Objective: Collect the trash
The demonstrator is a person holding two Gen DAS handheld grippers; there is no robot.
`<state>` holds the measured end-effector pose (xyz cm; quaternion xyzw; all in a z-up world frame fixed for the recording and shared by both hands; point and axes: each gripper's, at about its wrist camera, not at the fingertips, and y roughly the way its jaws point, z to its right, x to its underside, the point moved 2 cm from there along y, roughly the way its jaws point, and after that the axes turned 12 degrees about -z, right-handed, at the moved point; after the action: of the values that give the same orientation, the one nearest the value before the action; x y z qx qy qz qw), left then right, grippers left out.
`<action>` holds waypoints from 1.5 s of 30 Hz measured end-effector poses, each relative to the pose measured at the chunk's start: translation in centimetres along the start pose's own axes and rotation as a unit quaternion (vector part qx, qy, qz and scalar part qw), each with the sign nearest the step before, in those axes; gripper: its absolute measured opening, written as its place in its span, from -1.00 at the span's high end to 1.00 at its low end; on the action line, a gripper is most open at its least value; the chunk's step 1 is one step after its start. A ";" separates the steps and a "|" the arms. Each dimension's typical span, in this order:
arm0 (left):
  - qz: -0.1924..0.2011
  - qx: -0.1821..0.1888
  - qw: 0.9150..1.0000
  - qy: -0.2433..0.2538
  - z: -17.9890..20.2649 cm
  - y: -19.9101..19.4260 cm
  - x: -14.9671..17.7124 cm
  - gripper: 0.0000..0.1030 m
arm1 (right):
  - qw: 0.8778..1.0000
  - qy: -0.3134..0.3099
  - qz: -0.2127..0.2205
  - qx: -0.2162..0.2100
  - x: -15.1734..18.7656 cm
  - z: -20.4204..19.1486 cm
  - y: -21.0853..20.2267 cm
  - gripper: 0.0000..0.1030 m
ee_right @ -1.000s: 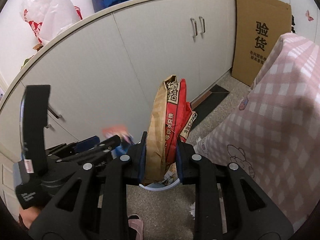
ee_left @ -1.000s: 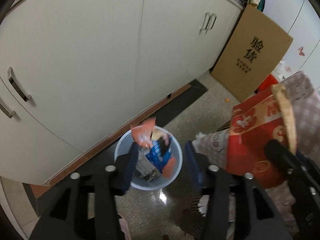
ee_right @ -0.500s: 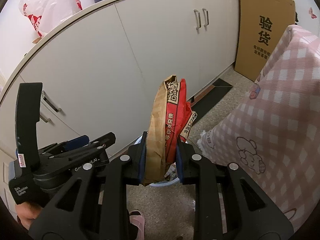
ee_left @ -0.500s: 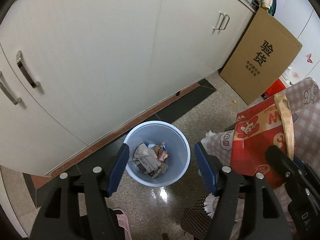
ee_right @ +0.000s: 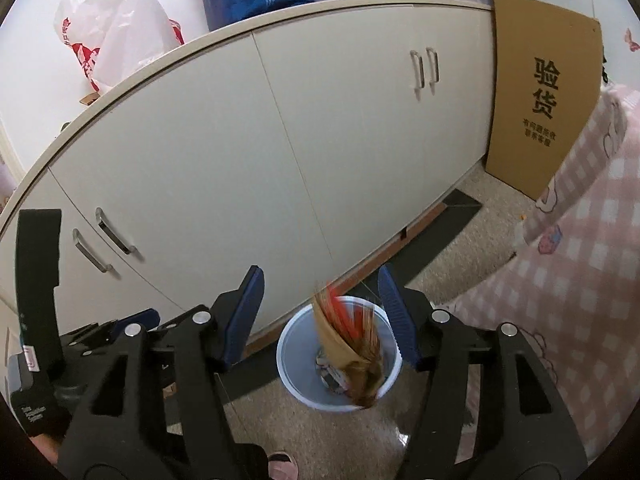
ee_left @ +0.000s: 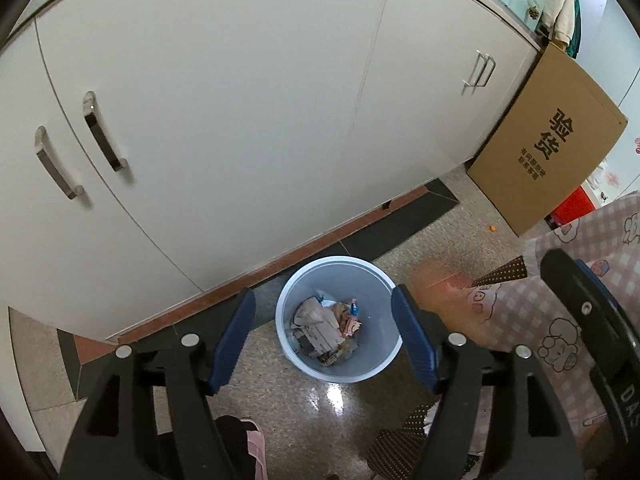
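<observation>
A pale blue bin [ee_left: 376, 368] stands on the floor against the cabinet base, with crumpled paper and wrappers [ee_left: 320, 328] inside. My left gripper [ee_left: 324, 294] hangs above it; its jaws are opening with nothing between them. In the right wrist view, my right gripper [ee_right: 320, 271] is over the same bin [ee_right: 292, 376], and its jaws are opening too. A red and brown paper bag [ee_right: 348, 344] is free of the pads, blurred, dropping mouth-up into the bin. The left gripper's black body [ee_right: 40, 280] shows at the left edge.
White cabinet doors [ee_left: 240, 120] with metal handles rise right behind the bin. A flat cardboard box [ee_left: 548, 148] leans at the cabinet's far end. A pink checked cloth [ee_right: 580, 280] hangs close on the right. A slipper [ee_right: 282, 462] is on the floor below.
The right jaws have opened and let the paper bag go; it is falling into the bin. The left jaws have widened after an orange wrapper dropped in.
</observation>
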<state>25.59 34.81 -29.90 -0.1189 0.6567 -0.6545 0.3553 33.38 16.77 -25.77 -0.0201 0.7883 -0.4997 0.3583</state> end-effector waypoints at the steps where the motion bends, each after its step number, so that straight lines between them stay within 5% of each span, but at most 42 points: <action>1: 0.000 0.000 1.000 0.000 0.0 -0.2 0.0 -0.34 | 1.000 0.000 0.000 -0.003 0.0 0.0 0.0 -0.15; 11: 0.036 -0.006 0.999 0.018 1.2 -4.9 1.1 -0.36 | 1.000 -0.003 0.001 0.030 1.4 -0.6 -3.8 -0.15; 20: 0.118 0.000 0.991 0.064 4.0 -15.0 3.8 -0.55 | 0.997 0.007 0.054 0.050 2.3 -1.3 -14.1 -0.31; 29: 0.211 0.021 0.970 0.115 7.1 -26.2 9.6 -0.69 | 0.987 0.021 0.138 0.076 6.1 -1.5 -27.1 -0.65; 45: 0.311 0.075 0.926 0.201 10.9 -39.4 20.8 -0.83 | 0.948 0.071 0.260 0.168 16.4 -1.5 -45.1 -0.81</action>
<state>5.20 8.92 2.04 0.2526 0.6671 -0.5688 0.4095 5.61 -10.99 1.90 0.2818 0.6940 -0.5148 0.4171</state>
